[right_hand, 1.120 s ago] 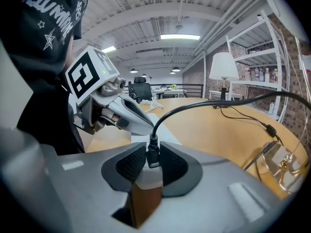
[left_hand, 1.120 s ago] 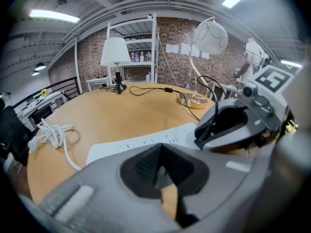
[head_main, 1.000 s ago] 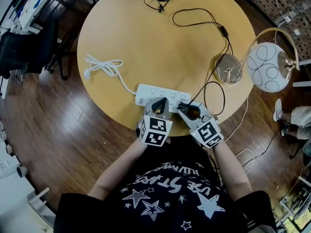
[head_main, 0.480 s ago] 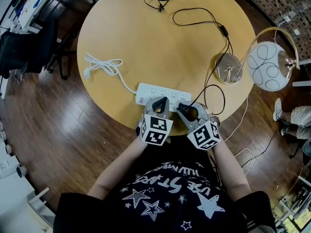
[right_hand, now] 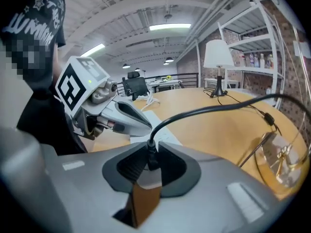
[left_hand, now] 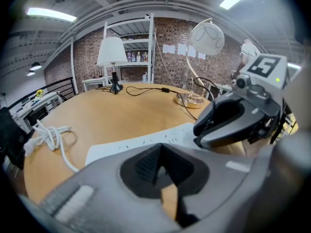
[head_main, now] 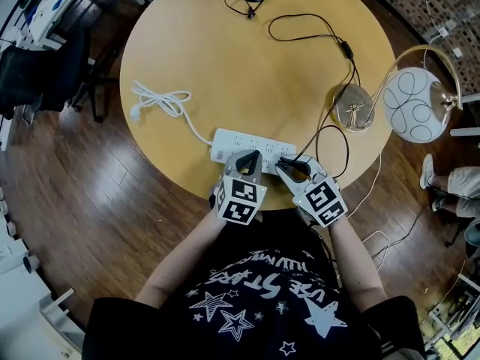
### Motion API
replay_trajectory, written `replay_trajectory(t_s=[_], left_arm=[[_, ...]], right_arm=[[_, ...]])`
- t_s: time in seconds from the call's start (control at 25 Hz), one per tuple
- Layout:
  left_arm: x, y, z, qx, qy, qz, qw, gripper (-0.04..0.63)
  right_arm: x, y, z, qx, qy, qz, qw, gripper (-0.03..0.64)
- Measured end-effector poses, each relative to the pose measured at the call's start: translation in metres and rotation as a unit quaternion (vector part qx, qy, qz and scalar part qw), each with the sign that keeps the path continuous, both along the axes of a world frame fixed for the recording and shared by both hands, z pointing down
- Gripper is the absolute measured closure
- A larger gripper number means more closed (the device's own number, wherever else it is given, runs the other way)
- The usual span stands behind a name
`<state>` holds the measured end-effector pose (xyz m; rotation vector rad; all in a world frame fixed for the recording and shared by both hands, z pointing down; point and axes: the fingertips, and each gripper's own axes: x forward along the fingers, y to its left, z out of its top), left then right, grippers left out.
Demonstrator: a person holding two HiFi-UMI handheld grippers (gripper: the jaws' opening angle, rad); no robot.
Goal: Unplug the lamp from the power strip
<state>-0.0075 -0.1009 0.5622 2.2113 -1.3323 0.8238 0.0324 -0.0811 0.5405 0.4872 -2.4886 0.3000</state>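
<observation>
**Risk.** The right tongs (right_hand: 153, 144), whose jaws have just been closing, are pinched on the narrow neck of the black plug (right_hand: 152, 158), where the cord (right_hand: 209, 109) leaves it. If the pull is taken there, the grip may slip up the cord, or the cord may be strained at its root. The power strip (head_main: 251, 145) lies near the near edge of the tabletop (head_main: 225, 66). It is judged likely to lift or drag with the plug unless held down. The left tongs (left_hand: 161, 145) are pressed together and empty, with the tip at the strip's near edge. Contact cannot be confirmed.

**Position.** The plug appears seated at the strip's right end, between the right jaws. The left tongs are just to its left. The lamp (head_main: 409, 102) stands well apart to the right.
</observation>
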Motion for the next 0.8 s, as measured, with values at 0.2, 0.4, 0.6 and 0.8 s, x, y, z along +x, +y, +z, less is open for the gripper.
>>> replay_trajectory(t_s=[0.2, 0.4, 0.6, 0.8], left_arm=[[0.0004, 0.0002, -0.0004, 0.004, -0.003, 0.003, 1.0, 0.591], [0.0006, 0.0006, 0.0003, 0.003, -0.008, 0.011, 0.9999, 0.591], [0.0013, 0.0007, -0.0002, 0.004, -0.014, 0.018, 0.9997, 0.591], [0.0007, 0.0009, -0.0011, 0.01, -0.016, 0.016, 0.9997, 0.591]], right_arm=[[-0.0013, 0.003, -0.0017, 0.038, 0.028, -0.032, 0.998, 0.548], [-0.0025, 0.0059, -0.0025, 0.092, 0.092, -0.053, 0.99, 0.549], [-0.0037, 0.0083, -0.0016, 0.105, 0.124, -0.073, 0.984, 0.551], [-0.0025, 0.004, -0.0052, 0.063, 0.089, -0.042, 0.993, 0.552]])
